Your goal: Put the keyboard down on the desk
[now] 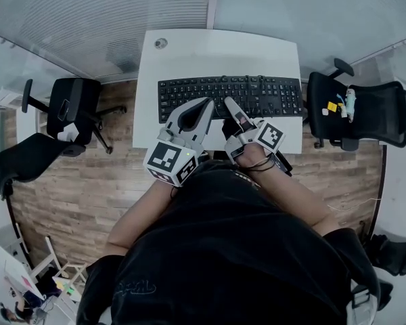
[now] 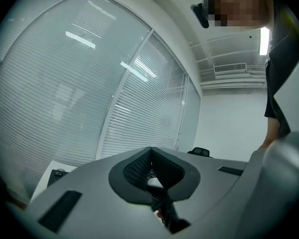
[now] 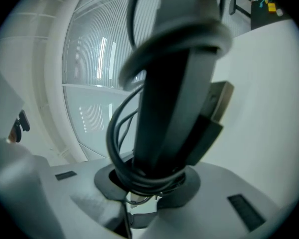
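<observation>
A black keyboard (image 1: 257,90) stretches across the near half of the white desk (image 1: 216,53); whether it rests on the desk I cannot tell. My right gripper (image 1: 229,103) is shut on the keyboard's near edge. In the right gripper view the keyboard (image 3: 174,83) runs away from the jaws edge-on, its cable (image 3: 120,133) is looped round it, and the USB plug (image 3: 219,101) sticks out at the side. The right gripper (image 3: 149,183) clamps both keyboard and cable loops. My left gripper (image 1: 206,103) is shut beside it, tips at the keyboard's edge. The left gripper (image 2: 150,151) pads meet with nothing between them.
A round cable grommet (image 1: 161,44) sits at the desk's far left corner. Black office chairs stand to the left (image 1: 71,110) and right (image 1: 365,114) of the desk, the right one carrying small items (image 1: 342,103). A glass wall with blinds (image 2: 79,93) runs behind the desk.
</observation>
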Available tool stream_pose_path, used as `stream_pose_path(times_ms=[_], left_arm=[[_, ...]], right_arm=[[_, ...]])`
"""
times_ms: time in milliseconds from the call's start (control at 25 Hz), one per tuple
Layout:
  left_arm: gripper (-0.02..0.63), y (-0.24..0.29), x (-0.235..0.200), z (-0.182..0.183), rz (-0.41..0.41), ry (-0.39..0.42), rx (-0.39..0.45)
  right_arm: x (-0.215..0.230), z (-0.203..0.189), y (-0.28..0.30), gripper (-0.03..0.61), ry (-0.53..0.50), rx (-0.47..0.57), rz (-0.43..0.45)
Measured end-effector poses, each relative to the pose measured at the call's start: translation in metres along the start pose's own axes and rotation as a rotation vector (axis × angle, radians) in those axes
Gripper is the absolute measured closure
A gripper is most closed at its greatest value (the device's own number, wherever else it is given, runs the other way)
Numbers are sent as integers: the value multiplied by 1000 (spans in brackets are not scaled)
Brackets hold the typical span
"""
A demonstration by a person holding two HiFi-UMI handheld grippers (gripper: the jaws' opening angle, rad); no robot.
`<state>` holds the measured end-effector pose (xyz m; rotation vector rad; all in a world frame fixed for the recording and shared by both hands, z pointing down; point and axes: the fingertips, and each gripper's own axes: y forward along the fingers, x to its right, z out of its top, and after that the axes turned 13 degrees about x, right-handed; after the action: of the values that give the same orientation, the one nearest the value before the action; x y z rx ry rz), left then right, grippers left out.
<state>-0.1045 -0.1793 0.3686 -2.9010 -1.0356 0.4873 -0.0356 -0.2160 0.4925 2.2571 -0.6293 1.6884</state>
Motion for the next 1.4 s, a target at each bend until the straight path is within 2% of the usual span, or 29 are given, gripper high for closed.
stream_pose_path(times_ms=[360,520,800,1000,1200,1400], left_arm=[[598,21,-11,-23,0,-54,-64],[598,29,-22,-30,-2,-16,-93],[598,46,-33,-49,7,34,-130],[598,56,-35,-71,-9,8,-137],[598,64,-44,-95,-12,-5,-162],[598,74,-51,-124,-10,-62,-201]], right_arm=[[28,13,5,476,22,-6,-54],[42,13,10,476,22,-41,-86],[56,21,32,476,24,-60,-65],[75,27,44,476,10,-55,-60],[100,25,50,476,15,-52,-96],[124,25,46,476,13,-61,-110]])
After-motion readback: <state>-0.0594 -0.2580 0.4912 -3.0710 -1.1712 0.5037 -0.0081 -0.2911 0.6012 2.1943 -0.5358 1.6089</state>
